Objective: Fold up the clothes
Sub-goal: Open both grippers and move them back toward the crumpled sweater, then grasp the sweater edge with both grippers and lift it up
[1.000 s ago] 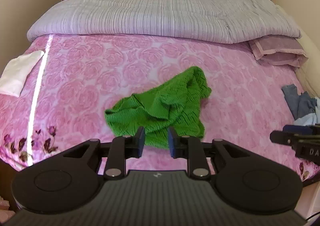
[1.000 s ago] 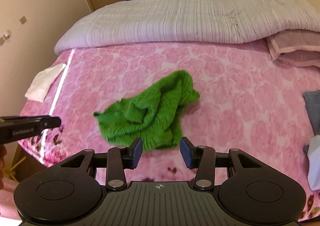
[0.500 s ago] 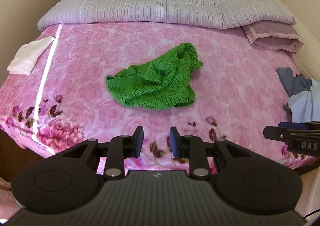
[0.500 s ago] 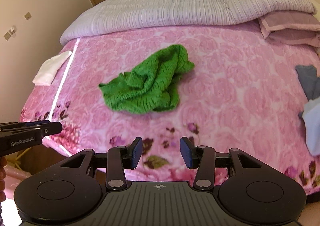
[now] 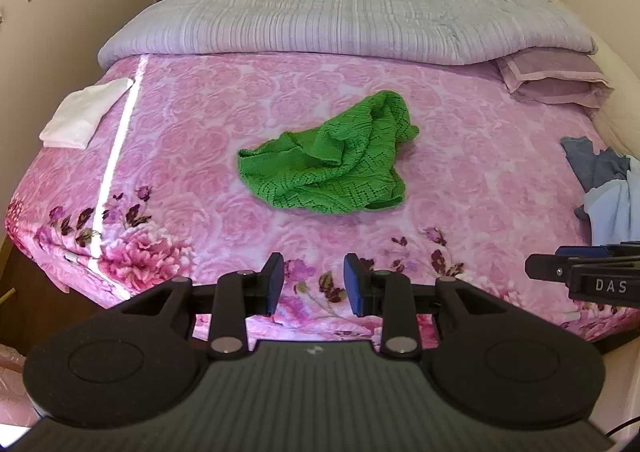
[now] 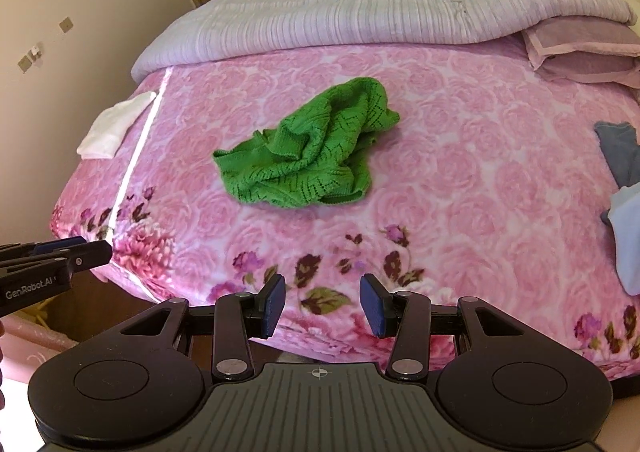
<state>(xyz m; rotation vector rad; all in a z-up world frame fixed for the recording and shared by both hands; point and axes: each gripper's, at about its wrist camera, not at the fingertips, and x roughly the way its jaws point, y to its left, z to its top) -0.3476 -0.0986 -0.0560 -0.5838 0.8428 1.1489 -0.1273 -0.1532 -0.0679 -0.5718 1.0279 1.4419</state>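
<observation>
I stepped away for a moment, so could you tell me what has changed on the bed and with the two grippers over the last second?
Both grippers have pulled back from the green knit garment toward the foot of the bed. The left gripper has just been opening, with nothing between its pads. The right gripper stayed open and empty. The garment lies crumpled as before on the pink bedspread; the white cloth is unmoved.
</observation>
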